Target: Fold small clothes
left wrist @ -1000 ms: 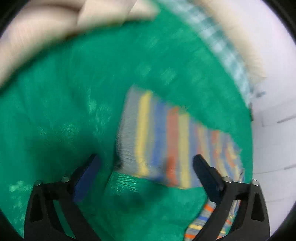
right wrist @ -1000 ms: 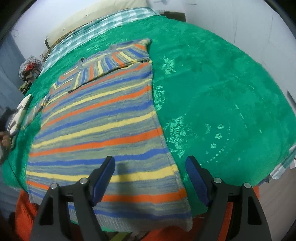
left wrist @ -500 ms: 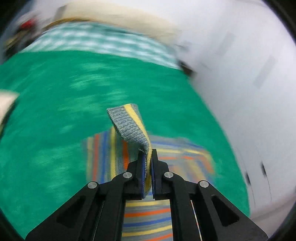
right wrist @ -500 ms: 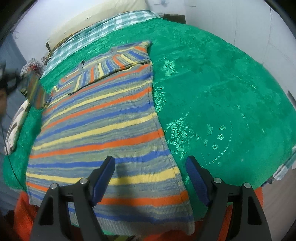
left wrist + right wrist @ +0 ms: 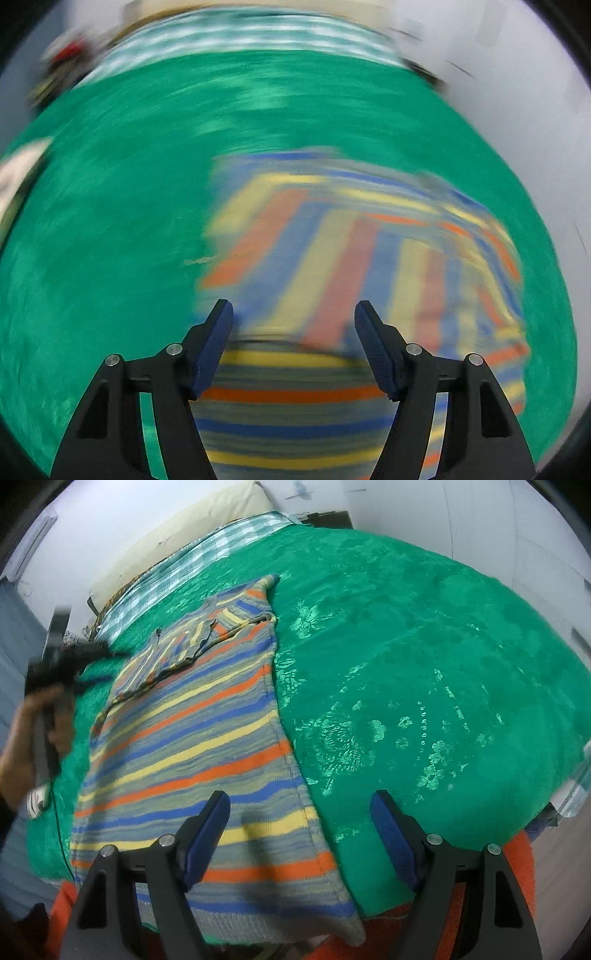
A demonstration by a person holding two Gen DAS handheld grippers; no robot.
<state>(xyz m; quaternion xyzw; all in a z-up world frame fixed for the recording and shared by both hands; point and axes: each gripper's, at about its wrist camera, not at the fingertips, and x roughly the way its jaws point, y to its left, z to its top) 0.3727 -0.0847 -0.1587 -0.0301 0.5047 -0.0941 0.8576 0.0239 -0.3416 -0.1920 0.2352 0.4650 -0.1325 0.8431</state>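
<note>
Nearest us in the right wrist view, our right gripper (image 5: 297,808) has its jaws spread wide and holds nothing; it hangs over the near hem of the sweater (image 5: 207,738). The sweater lies flat on the green blanket (image 5: 424,672), its left part, with its hem draping over the bed's near edge. One sleeve (image 5: 207,631) is folded across its far end. Beyond the blanket we see a checked sheet (image 5: 207,557) and a pale pillow (image 5: 184,535) at the head of the bed.

In the left wrist view, which is badly blurred, our left gripper (image 5: 293,314) is also spread apart and empty, poised above the striped knit (image 5: 332,258), where the folded sleeve shows as slanted stripes over the body's level ones. From the right camera we see that same gripper at the far left, gripped in our left hand (image 5: 33,734) beside the sweater's left edge.
</note>
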